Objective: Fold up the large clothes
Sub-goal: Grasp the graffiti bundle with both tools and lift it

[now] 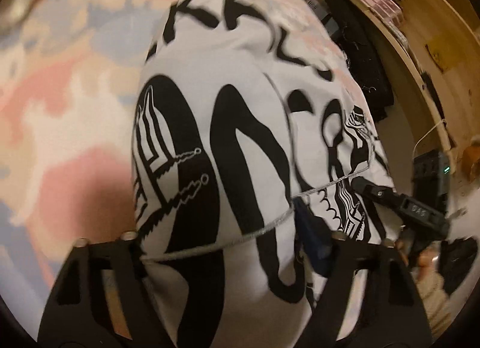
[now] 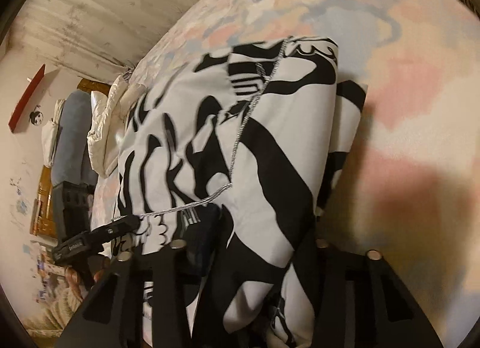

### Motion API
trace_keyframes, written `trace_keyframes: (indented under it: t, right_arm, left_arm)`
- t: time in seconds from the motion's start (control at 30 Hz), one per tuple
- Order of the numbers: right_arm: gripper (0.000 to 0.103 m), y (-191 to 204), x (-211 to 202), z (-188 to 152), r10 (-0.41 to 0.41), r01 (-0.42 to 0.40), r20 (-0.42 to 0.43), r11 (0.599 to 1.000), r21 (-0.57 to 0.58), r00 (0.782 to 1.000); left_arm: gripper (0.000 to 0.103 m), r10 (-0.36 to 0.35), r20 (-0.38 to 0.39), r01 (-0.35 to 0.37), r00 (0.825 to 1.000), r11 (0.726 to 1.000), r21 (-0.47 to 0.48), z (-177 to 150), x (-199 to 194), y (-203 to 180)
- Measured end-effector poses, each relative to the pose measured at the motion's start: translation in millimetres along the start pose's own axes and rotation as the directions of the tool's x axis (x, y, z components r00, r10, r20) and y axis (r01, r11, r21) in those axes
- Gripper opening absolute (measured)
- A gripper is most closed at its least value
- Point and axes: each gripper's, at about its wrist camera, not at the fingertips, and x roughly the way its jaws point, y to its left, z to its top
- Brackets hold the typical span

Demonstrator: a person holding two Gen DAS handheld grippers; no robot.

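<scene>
A large white garment with bold black print and a silver stitched hem (image 1: 228,126) lies bunched and partly folded on a bed with a pink, blue and cream cover (image 1: 66,84). My left gripper (image 1: 234,246) has the cloth bunched between its black fingers and holds it. The right gripper's tip (image 1: 399,198) shows at the garment's right edge. In the right wrist view the garment (image 2: 240,144) fills the middle, and my right gripper (image 2: 249,246) is shut on a thick fold of it. The left gripper's tip (image 2: 99,237) shows at the garment's left edge.
A wooden shelf unit (image 1: 420,36) with boxes stands beside the bed, with dark cloth (image 1: 366,72) against it. In the right wrist view, white pillows (image 2: 111,126) and a blue-grey cushion (image 2: 72,138) lie at the bed's far end, by a stained wall (image 2: 90,12).
</scene>
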Motion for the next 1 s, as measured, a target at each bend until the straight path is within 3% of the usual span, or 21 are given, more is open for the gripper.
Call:
trace_keyframes:
  t: [0.13, 0.37, 0.5, 0.7, 0.87, 1.0]
  right_arm:
    - [0.025, 37.6, -18.3, -4.6, -0.050, 0.053, 0.047, 0.996, -0.068, 0.998]
    - [0.023, 108.0, -33.7, -27.7, -0.064, 0.072, 0.066, 0.988, -0.134, 0.996]
    - [0.023, 170.0, -36.2, -52.0, -0.032, 0.044, 0.069, 0.984, -0.170, 0.997]
    - [0.023, 243.9, -60.9, -100.9, 0.052, -0.035, 0.064, 0.971, -0.237, 0.997]
    - [0.022, 245.5, -57.3, -118.5, 0.111, -0.085, 0.069, 0.950, -0.301, 0.991]
    - [0.022, 209.2, -31.3, -86.2, 0.166, -0.125, 0.094, 0.932, -0.340, 0.982]
  left_arm:
    - [0.051, 0.052, 0.054, -0.055, 0.997, 0.996, 0.063, -3.8, -21.0, -18.0]
    - [0.049, 0.068, 0.051, -0.071, 0.996, 0.997, 0.042, -14.8, -71.8, -8.1]
    - [0.049, 0.091, 0.078, -0.094, 0.993, 0.995, 0.028, -32.1, -132.6, 24.5]
    - [0.049, 0.163, 0.154, -0.165, 0.975, 0.986, 0.002, -21.3, -228.1, 73.4]
    - [0.049, 0.240, 0.219, -0.241, 0.946, 0.970, -0.024, 19.4, -305.3, 119.7]
    - [0.049, 0.292, 0.272, -0.298, 0.917, 0.954, -0.019, 70.2, -354.8, 150.8]
